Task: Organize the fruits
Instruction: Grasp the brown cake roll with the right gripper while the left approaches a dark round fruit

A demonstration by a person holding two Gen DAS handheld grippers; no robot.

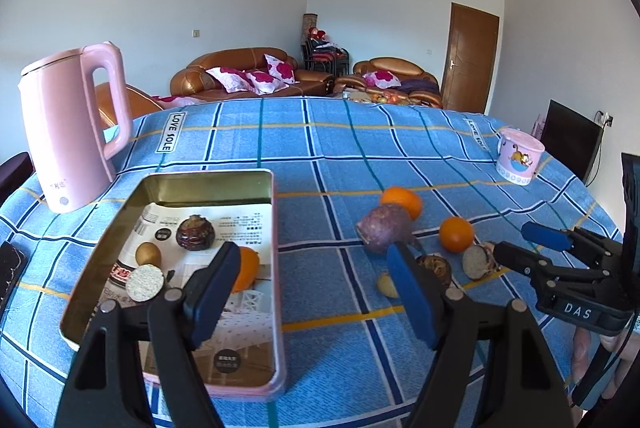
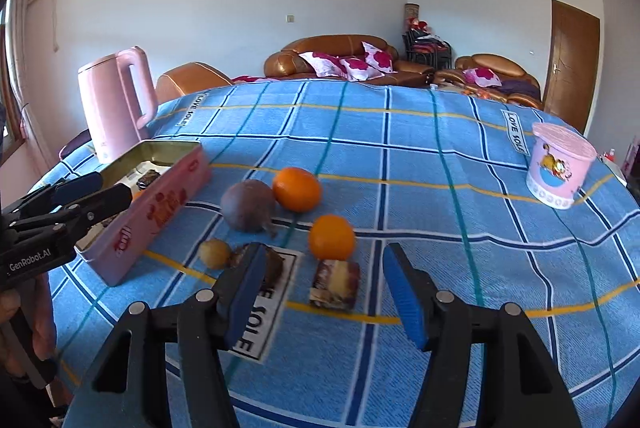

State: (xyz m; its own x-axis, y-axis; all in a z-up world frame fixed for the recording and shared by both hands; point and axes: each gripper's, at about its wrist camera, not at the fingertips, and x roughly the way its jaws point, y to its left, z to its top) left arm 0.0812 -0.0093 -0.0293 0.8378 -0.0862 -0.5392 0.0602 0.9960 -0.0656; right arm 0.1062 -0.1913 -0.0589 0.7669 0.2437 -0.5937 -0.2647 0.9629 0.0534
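Note:
A pink tin box (image 1: pixel 276 228) lies open on the blue checked cloth and also shows in the right wrist view (image 2: pixel 160 212). It holds a dark wrinkled fruit (image 1: pixel 196 233), a small kiwi (image 1: pixel 148 254), a cut half fruit (image 1: pixel 145 283) and an orange (image 1: pixel 246 269). On the cloth lie a purple fruit (image 2: pixel 248 205), two oranges (image 2: pixel 297 189) (image 2: pixel 332 237), a small yellowish fruit (image 2: pixel 215 253), a dark fruit (image 2: pixel 274 262) and a cut half (image 2: pixel 335 284). My left gripper (image 1: pixel 312 288) is open and empty over the tin's right edge. My right gripper (image 2: pixel 324 292) is open and empty, just before the cut half.
A pink kettle (image 1: pixel 68 132) stands at the back left behind the tin. A pink cartoon cup (image 2: pixel 560 164) stands at the back right. A dark flat object (image 1: pixel 10 272) lies at the left table edge. Sofas and a door are beyond the table.

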